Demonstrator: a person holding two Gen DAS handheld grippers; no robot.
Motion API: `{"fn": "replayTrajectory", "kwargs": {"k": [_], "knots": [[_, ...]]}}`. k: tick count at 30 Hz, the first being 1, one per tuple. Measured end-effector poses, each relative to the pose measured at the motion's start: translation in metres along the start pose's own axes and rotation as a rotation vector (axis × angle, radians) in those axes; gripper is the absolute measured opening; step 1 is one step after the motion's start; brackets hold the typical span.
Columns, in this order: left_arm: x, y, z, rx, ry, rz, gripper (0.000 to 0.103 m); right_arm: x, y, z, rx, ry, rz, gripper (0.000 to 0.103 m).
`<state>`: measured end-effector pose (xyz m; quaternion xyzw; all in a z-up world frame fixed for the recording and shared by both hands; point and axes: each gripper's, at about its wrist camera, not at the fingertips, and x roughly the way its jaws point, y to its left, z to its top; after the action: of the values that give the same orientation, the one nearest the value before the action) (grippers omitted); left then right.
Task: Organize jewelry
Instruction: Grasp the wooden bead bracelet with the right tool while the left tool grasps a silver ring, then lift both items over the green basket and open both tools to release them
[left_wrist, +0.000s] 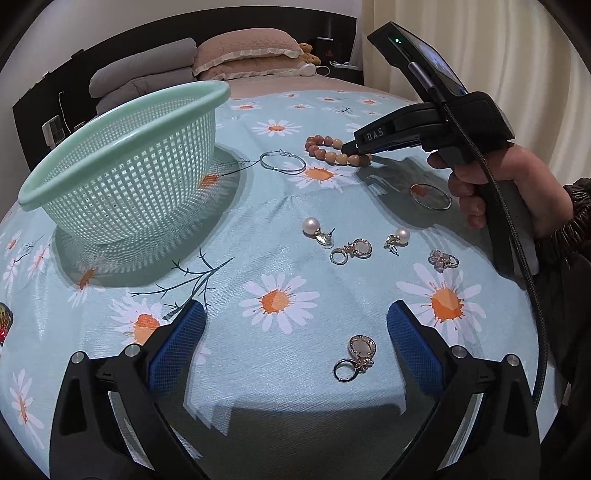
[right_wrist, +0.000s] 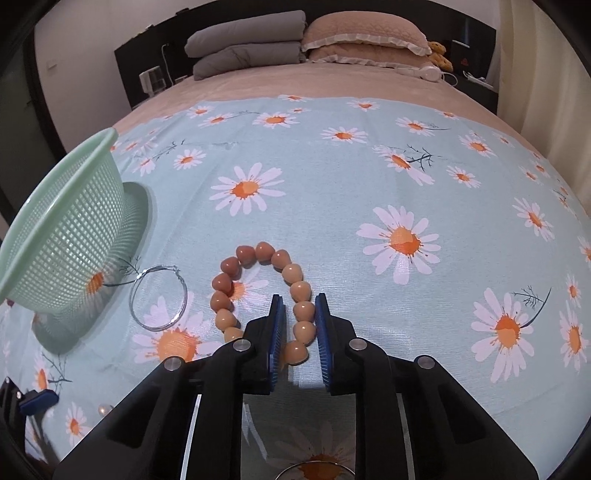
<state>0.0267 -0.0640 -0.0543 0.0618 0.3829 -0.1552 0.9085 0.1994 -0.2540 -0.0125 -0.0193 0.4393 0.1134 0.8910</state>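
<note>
On the left of the bed, a pale green mesh basket stood on the daisy-print cloth. Just right of its base lay a thin silver hoop, and beside that, further right and far from the viewer, the bead bracelet of brown and tan beads. The right tool had its blue pads closed in on the bracelet's right-hand strand, the beads pinched between them while the loop still lay on the cloth. A person's hand gripped that tool's handle, and a second silver hoop lay below it.

Nearer, in a row from left to right, were a pearl earring, a gold drop earring, a second pearl earring and a sparkly ring. Nearest of all, the left tool hung with its fingers wide apart and nothing in them; a matching gold drop earring lay on the cloth between them, nearer the right finger.
</note>
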Motion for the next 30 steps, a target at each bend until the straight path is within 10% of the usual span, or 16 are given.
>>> {"fn": "replayTrajectory", "kwargs": {"k": [5,14,30], "knots": [[-0.001,0.000,0.001,0.002,-0.005,0.008,0.093,-0.002,0.000,0.001,-0.007,-0.007,-0.004,0.011],[-0.013,0.001,-0.003,0.020,-0.017,-0.060,0.001,-0.013,-0.005,-0.003,0.016,-0.024,0.008,0.011],[-0.048,0.007,0.001,0.020,-0.054,-0.064,0.000,-0.027,-0.005,-0.002,0.013,-0.058,0.021,0.011]]}}
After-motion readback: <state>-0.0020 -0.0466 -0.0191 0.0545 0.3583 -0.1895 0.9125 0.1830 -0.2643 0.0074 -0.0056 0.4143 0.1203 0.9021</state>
